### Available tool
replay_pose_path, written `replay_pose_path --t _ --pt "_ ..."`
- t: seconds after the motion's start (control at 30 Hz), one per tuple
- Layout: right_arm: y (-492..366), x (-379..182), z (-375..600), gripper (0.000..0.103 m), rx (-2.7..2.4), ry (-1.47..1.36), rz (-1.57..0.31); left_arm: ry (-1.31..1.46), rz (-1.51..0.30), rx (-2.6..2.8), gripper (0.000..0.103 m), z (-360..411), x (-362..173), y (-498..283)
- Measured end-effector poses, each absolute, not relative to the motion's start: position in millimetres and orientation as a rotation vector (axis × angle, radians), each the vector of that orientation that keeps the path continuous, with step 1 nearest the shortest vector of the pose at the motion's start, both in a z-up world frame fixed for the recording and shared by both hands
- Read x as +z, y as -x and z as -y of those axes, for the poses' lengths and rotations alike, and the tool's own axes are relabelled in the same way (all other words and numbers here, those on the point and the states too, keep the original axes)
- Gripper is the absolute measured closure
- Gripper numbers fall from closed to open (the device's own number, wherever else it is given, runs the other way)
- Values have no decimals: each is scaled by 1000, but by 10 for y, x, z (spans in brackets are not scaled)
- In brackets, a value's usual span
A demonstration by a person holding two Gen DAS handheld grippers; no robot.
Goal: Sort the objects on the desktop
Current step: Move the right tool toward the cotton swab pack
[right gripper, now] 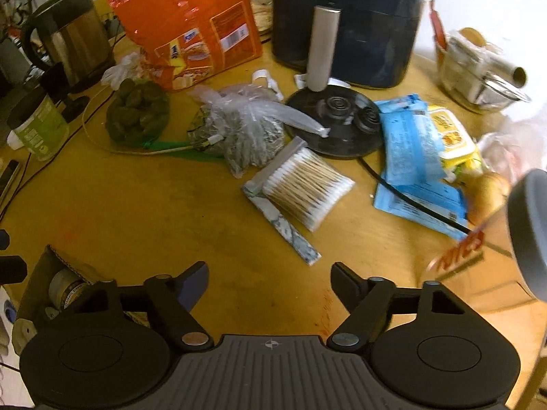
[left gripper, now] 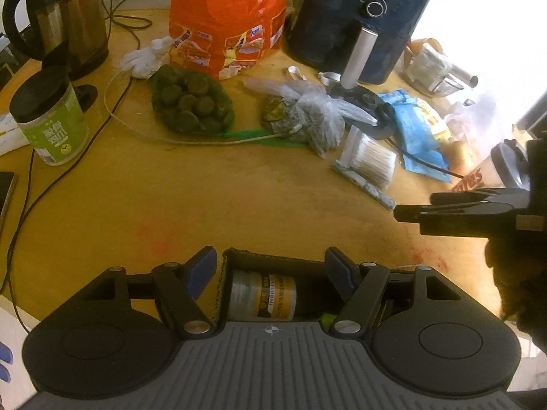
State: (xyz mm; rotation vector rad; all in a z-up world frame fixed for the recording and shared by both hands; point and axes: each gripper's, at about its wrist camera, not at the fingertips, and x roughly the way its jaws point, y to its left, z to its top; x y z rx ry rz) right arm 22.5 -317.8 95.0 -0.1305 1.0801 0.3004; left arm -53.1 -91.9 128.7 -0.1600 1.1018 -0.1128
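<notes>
My left gripper (left gripper: pixel 270 268) is open above a small cardboard box (left gripper: pixel 236 256) at the table's near edge; a can (left gripper: pixel 261 295) lies inside it. The box also shows in the right wrist view (right gripper: pixel 41 266). My right gripper (right gripper: pixel 270 283) is open and empty over bare table, and shows in the left wrist view (left gripper: pixel 410 212) at the right. A pack of cotton swabs (right gripper: pixel 304 188) lies just ahead of it. A bag of dried herbs (right gripper: pixel 239 130), a green net bag of round lumps (right gripper: pixel 136 111) and blue packets (right gripper: pixel 410 157) lie further back.
A wooden table (right gripper: pixel 154 198) holds an orange bag (right gripper: pixel 191 24), a dark air fryer (right gripper: pixel 345 20), a steel kettle (right gripper: pixel 71 41), a kettle base (right gripper: pixel 338 119) with a cord, a green jar (left gripper: pixel 51 119) and a glass container (right gripper: pixel 478 68). A cardboard box (right gripper: pixel 478 249) stands at right.
</notes>
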Motion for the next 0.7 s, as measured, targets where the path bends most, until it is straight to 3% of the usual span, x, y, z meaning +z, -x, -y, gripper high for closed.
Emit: replay_pose_path --t 0.27,0.53,0.63,0.7 --pt "-463 784 3124 44 361 154 -1091 177 -1110 -60 34 827 1292 595" --pt "-707 654 3034 44 388 216 -1061 206 -1120 2 34 706 1279 676" --pt "-771 615 2997 40 392 249 -1042 218 -1122 23 34 665 1274 704" --pt "-805 594 2959 27 383 289 -1015 225 -1126 33 34 645 1255 717"
